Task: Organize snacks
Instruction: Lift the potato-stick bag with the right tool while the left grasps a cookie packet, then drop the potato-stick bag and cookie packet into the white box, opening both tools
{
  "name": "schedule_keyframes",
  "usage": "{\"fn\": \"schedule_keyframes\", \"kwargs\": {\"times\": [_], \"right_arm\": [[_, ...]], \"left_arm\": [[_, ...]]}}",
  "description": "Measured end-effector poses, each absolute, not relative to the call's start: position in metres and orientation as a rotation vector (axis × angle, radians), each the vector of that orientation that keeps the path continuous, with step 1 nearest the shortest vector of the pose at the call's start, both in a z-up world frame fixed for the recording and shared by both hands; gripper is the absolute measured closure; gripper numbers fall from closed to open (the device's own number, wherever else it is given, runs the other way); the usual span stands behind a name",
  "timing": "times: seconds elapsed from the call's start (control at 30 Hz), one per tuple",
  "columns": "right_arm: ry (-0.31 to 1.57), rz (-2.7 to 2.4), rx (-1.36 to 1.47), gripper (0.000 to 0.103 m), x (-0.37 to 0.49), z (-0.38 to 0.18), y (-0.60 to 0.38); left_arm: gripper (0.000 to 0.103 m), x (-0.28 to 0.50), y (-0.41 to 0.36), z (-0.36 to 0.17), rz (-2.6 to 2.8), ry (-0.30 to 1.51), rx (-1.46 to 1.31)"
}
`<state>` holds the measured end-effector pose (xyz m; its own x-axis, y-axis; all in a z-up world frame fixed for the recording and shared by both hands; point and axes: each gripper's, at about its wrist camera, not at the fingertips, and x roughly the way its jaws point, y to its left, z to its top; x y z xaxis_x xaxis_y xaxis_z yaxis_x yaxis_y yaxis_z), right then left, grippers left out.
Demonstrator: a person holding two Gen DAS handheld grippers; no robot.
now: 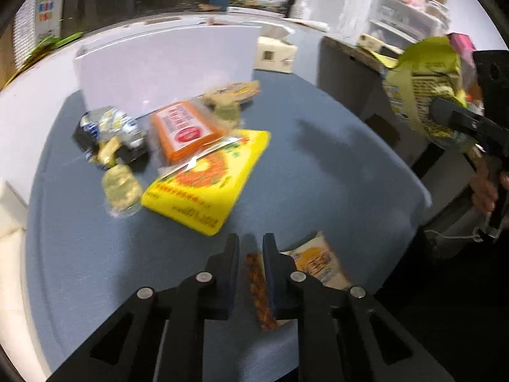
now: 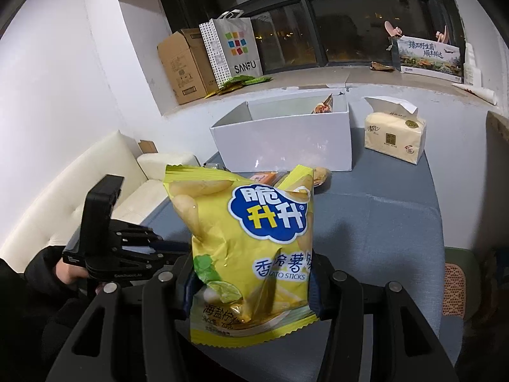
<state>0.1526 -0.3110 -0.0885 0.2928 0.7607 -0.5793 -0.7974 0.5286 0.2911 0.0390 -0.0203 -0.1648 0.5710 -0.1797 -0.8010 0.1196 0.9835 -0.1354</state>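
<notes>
My right gripper point(image 2: 251, 286) is shut on a yellow potato-sticks bag point(image 2: 251, 245), held upright above the blue table point(image 2: 381, 222). The left wrist view shows that bag point(image 1: 423, 86) at the far right. My left gripper point(image 1: 251, 254) hovers low near the table's front, fingers a narrow gap apart. Under it lie a brown snack stick point(image 1: 256, 280) and a pale packet point(image 1: 318, 264). A yellow flat pack point(image 1: 206, 181), an orange pack point(image 1: 187, 130), a blue-and-silver wrapper point(image 1: 111, 133) and clear-wrapped pastries point(image 1: 122, 187) lie before the white box point(image 2: 283, 140), which holds one snack point(image 2: 323, 106).
A tissue pack point(image 2: 394, 137) stands right of the box. A cream sofa point(image 2: 95, 172) runs along the table's left. A cardboard box point(image 2: 184, 67) and a paper bag point(image 2: 235, 47) stand on the windowsill. A dark cabinet point(image 1: 350, 79) is beyond the table's right edge.
</notes>
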Motion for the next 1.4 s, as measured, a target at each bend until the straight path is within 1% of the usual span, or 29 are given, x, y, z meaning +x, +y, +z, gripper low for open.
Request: {"fn": "schedule_keyframes", "kwargs": {"times": [0.03, 0.1, 0.17, 0.23, 0.3, 0.43, 0.63, 0.67, 0.73, 0.83, 0.93, 1.13, 1.27, 1.4], "right_arm": [[0.741, 1.043, -0.056, 0.046, 0.152, -0.089, -0.311], [0.746, 1.042, -0.053, 0.046, 0.153, -0.090, -0.310], [0.747, 1.044, -0.052, 0.046, 0.153, -0.092, -0.310], [0.753, 1.051, -0.050, 0.046, 0.153, -0.093, -0.308], [0.753, 1.053, -0.057, 0.046, 0.152, -0.095, -0.306], [0.762, 1.059, -0.066, 0.046, 0.149, -0.098, -0.303], [0.771, 1.068, -0.054, 0.046, 0.149, -0.103, -0.302], [0.773, 1.067, -0.055, 0.046, 0.148, -0.104, -0.302], [0.778, 1.068, -0.056, 0.046, 0.149, -0.105, -0.301], [0.784, 1.072, -0.056, 0.046, 0.149, -0.107, -0.299], [0.785, 1.080, -0.060, 0.046, 0.148, -0.108, -0.296], [0.789, 1.087, -0.066, 0.046, 0.148, -0.108, -0.289], [0.774, 1.089, -0.088, 0.046, 0.152, -0.101, -0.280], [0.717, 1.086, -0.079, 0.046, 0.169, -0.077, -0.265]], "left_arm": [[0.036, 0.036, -0.021, -0.164, -0.164, 0.941, -0.053], [0.000, 0.028, -0.019, -0.158, -0.159, 0.907, -0.072], [0.000, 0.023, -0.019, -0.151, -0.200, 0.884, -0.107], [0.000, 0.024, -0.028, -0.151, -0.210, 0.896, -0.068], [0.000, 0.028, -0.038, -0.157, -0.213, 0.918, 0.001], [0.000, 0.032, -0.054, -0.168, -0.257, 0.962, 0.027], [0.000, 0.044, -0.081, -0.192, -0.265, 1.013, 0.162], [0.002, 0.043, -0.082, -0.194, -0.280, 1.015, 0.157], [0.026, 0.047, -0.082, -0.193, -0.286, 0.999, 0.151], [0.039, 0.051, -0.068, -0.186, -0.254, 0.996, 0.078], [0.043, 0.050, -0.056, -0.183, -0.248, 0.983, 0.030], [0.044, 0.042, -0.040, -0.168, -0.231, 0.899, -0.005], [0.044, 0.035, -0.020, -0.135, -0.209, 0.790, -0.055], [0.044, 0.044, -0.002, -0.082, -0.182, 0.666, -0.038]]}}
